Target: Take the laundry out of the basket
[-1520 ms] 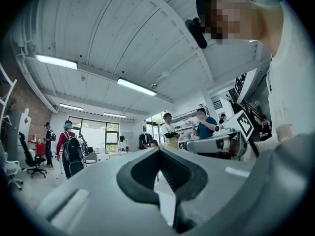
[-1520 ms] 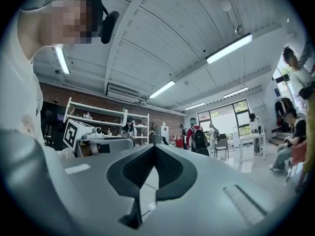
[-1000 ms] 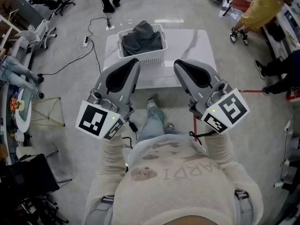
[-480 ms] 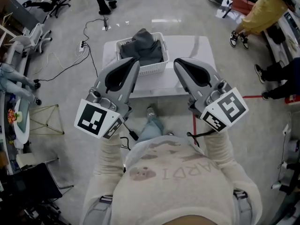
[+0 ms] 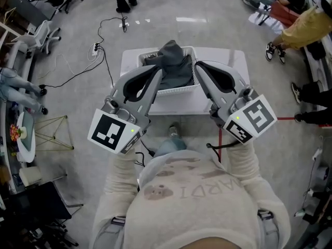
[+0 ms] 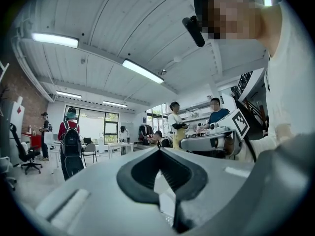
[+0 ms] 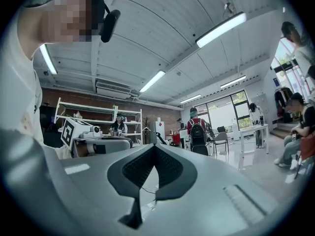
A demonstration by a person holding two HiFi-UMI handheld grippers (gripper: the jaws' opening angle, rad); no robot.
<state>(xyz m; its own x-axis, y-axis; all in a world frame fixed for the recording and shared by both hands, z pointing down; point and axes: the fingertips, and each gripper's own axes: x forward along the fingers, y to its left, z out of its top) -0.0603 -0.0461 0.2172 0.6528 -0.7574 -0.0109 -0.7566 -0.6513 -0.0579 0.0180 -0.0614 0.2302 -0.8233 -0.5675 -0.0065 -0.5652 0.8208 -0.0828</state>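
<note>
A white slatted laundry basket (image 5: 182,91) stands on a white table (image 5: 231,66), with a heap of dark grey laundry (image 5: 175,65) piled above its rim. My left gripper (image 5: 157,70) is held up in front of the basket's left side. The right gripper (image 5: 198,65) is held up in front of its right side. Both sit well above the table, nearer to me than the basket. In the left gripper view the left gripper (image 6: 158,150) is shut with nothing in it. The right gripper (image 7: 153,145) in its own view is also shut and empty.
Black cables and a power strip (image 5: 95,48) lie on the floor left of the table. Office chairs (image 5: 39,32) stand at the far left, and a wire frame (image 5: 52,134) sits on the floor. Seated people (image 5: 306,27) are at the upper right. A red line (image 5: 286,119) marks the floor.
The table and basket have come closer in the head view. Both grippers now overlap the basket's sides instead of sitting short of the table's front edge.
</note>
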